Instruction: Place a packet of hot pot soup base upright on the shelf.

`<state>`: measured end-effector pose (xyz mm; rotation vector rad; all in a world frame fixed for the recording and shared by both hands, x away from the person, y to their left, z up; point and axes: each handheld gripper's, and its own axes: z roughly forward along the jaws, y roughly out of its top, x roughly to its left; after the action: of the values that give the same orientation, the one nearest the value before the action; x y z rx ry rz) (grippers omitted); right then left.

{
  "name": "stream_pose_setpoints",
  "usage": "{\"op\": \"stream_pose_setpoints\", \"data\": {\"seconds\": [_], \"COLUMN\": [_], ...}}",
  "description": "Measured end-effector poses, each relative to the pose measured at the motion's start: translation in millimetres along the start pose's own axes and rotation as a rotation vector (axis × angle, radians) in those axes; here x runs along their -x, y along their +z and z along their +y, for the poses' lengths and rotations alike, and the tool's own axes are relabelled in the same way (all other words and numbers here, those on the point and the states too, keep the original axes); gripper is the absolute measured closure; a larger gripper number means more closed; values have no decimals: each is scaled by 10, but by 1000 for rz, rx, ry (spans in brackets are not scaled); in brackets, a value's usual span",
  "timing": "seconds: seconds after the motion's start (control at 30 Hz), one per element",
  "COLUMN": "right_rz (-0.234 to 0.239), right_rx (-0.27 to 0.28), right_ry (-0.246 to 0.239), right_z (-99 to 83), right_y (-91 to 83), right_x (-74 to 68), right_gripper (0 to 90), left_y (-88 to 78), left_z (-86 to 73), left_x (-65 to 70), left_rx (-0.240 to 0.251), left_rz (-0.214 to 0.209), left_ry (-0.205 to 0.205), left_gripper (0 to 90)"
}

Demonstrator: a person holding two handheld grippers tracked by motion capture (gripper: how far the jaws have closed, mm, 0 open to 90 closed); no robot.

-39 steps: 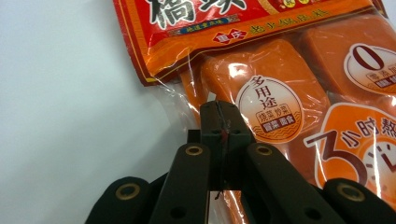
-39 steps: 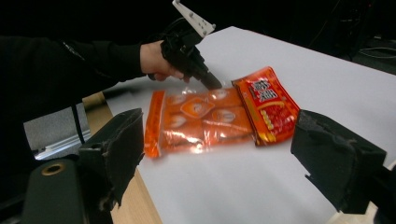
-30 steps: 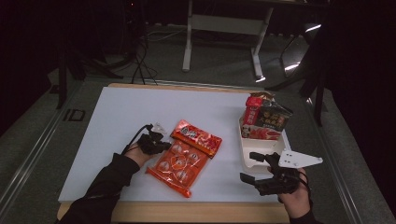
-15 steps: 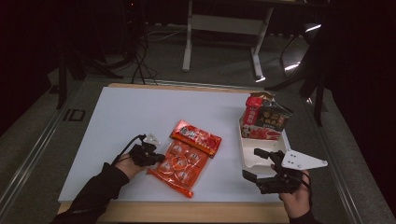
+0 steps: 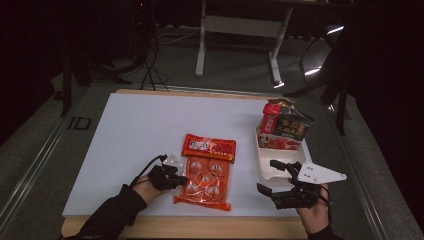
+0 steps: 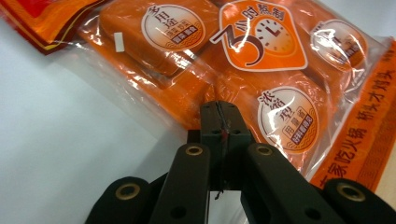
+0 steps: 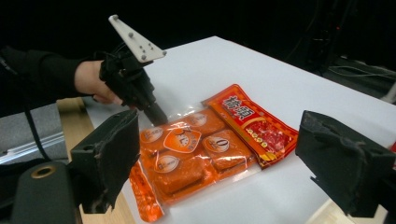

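Left gripper, jaws closed and empty, noses the orange clear-plastic packet of seasoning blocks near the white table's front edge, ungrasped; right gripper waits wide open.

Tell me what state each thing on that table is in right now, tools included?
Left gripper: shut, its tip at the edge of the orange packet.
Right gripper: open, holding nothing, beside the white tray.
Orange packet: sealed, lying flat on the table.
White tray: part filled, its near end bare.
Snack bags: propped up together in the tray's far end.
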<state>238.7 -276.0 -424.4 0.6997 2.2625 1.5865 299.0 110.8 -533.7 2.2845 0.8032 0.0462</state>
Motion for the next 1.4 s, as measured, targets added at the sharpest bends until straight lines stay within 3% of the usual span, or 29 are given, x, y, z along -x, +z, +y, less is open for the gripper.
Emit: {"op": "stream_pose_setpoints", "data": {"seconds": [0.1, 0.27, 0.33, 0.5, 0.77, 0.83, 1.07, 1.23, 1.4], "right_rz": [3, 3, 9, -19, -45, -54, -40, -58, -58], "right_rx": [-3, -7, -8, 12, -11, -34, -39, -18, -46], "right_ry": [24, 17, 16, -46, -66, -80, -20, -37, -57], "right_z": [7, 19, 16, -5, -33, -39, -65, -58, -64], "right_y": [-5, -8, -1, 21, 56, 60, 59, 63, 109], "right_x": [5, -4, -8, -16, -42, -77, -84, -115, -164], "right_gripper": [135, 136, 136, 135, 133, 130, 115, 106, 107], "left_y": [31, 78, 90, 42, -146, -235, -315, -291, -185], "left_z": [11, 30, 46, 66, 112, 122, 125, 176, 236], "left_x": [38, 96, 124, 101, 14, -55, -324, -546, -752], "left_rx": [7, 14, 11, 18, 78, 98, 159, 181, 180], "left_rz": [-15, -44, -43, -65, -54, -39, -17, 39, 68], "left_ry": [-3, -22, -11, -14, -22, -30, -98, -138, -160], "left_gripper": [900, 900, 900, 899, 726, 695, 607, 544, 528]}}
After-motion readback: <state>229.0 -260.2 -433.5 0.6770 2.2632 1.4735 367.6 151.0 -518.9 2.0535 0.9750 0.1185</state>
